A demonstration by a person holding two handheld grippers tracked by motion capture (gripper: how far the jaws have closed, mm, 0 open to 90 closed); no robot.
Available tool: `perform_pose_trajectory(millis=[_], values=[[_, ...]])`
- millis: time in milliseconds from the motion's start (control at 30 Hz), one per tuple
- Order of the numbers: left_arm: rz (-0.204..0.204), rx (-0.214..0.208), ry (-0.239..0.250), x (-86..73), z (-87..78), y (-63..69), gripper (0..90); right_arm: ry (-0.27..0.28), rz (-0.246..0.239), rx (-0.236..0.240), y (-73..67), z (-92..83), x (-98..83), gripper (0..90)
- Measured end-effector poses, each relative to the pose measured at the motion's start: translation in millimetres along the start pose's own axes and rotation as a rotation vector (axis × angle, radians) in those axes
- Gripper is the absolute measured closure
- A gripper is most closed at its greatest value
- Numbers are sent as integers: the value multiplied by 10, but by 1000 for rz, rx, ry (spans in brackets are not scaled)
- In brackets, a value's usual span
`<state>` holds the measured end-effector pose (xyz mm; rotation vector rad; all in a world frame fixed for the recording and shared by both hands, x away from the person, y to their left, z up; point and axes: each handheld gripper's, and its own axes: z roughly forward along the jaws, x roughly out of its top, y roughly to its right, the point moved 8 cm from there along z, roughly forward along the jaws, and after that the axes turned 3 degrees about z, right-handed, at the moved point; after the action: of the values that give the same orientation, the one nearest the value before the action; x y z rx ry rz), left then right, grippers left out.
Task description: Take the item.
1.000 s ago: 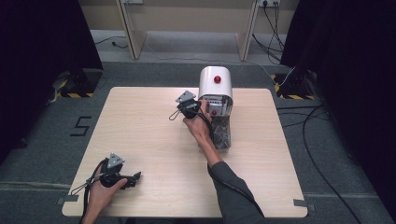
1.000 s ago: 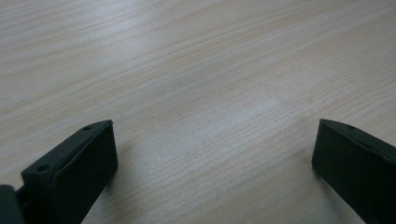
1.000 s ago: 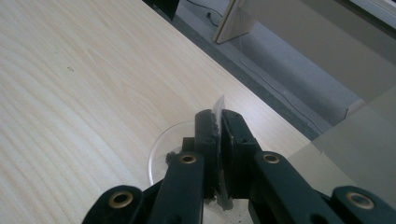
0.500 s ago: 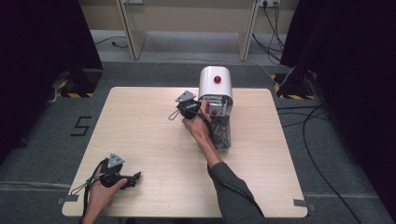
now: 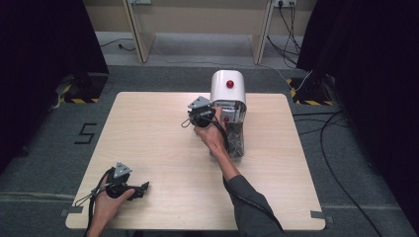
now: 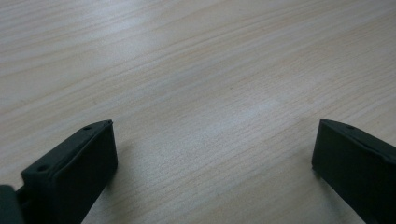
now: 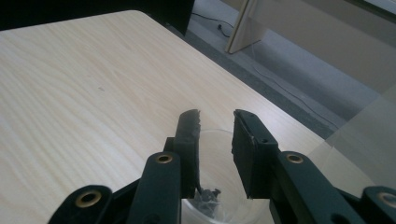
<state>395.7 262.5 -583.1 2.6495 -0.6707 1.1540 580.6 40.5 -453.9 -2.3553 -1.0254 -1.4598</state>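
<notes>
Between the right gripper [image 7: 215,135] jaws sits a clear cup's [image 7: 219,210] rim.

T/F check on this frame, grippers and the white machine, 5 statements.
1. The left hand-held gripper rests near the table's front left corner. True.
2. Its jaws are shut. False: they stand wide apart over bare wood.
3. The right hand-held gripper is beside the white machine. True.
4. The machine's button is green. False: it is red.
5. The right hand-held gripper clamps a cup. False: its jaws stand slightly apart above a clear container, with nothing between them.
</notes>
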Motion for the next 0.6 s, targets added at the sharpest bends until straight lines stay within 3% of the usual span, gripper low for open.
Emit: perform_pose_trajectory(millis=[467, 600], values=[[0, 2, 2, 1, 2, -1, 0, 31, 56, 105, -114, -207, -101, 635], [0, 2, 2, 1, 2, -1, 0, 35, 49, 119, -117, -266, -143, 623]])
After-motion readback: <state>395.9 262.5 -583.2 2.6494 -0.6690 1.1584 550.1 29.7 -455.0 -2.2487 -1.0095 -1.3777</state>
